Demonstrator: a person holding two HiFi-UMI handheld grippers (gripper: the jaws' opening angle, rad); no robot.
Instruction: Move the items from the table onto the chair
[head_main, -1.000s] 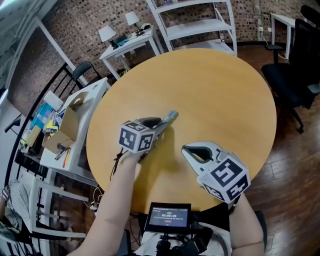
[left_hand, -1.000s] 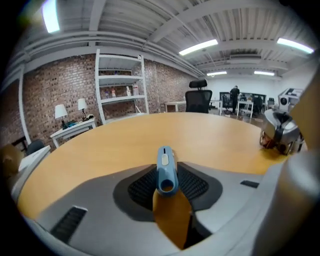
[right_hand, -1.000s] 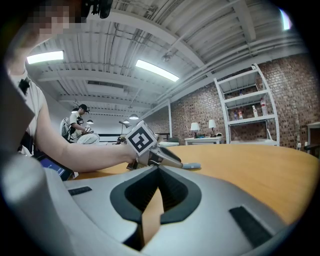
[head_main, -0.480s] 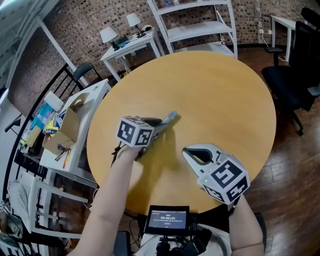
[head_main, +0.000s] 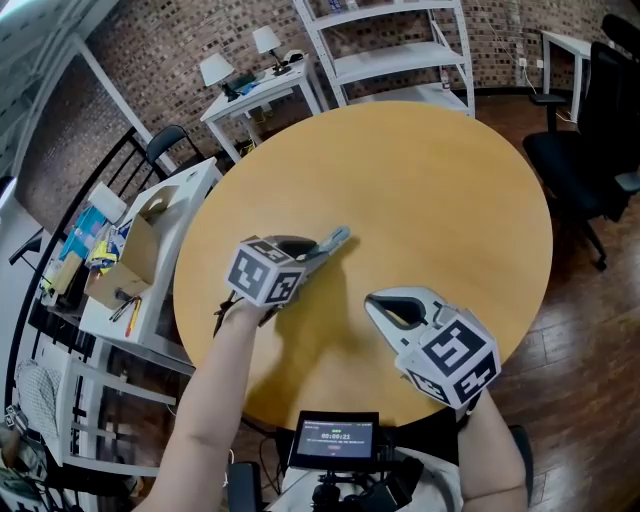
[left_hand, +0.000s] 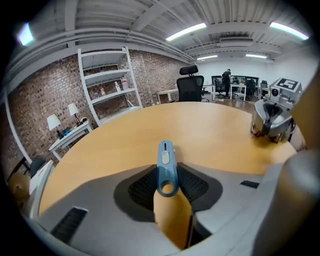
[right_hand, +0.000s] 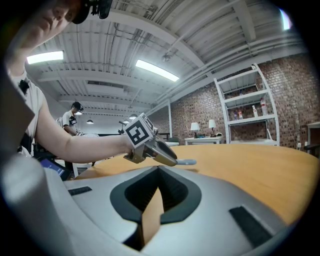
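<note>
A slim blue tool with a hole at its near end sticks out from my left gripper, which is shut on it just above the round wooden table. In the left gripper view the blue tool sits pinched between the dark pads of the left gripper. My right gripper hovers near the table's front edge, jaws together with nothing in them. The right gripper view has the left gripper and blue tool ahead. A black office chair stands at the right.
White shelving and a small white desk with lamps stand behind the table. A white cart with a cardboard box is at the left. A screen device sits below the table's near edge.
My left hand has rolled slightly and drifted a little left, still holding the blue tool. The right gripper has not moved.
</note>
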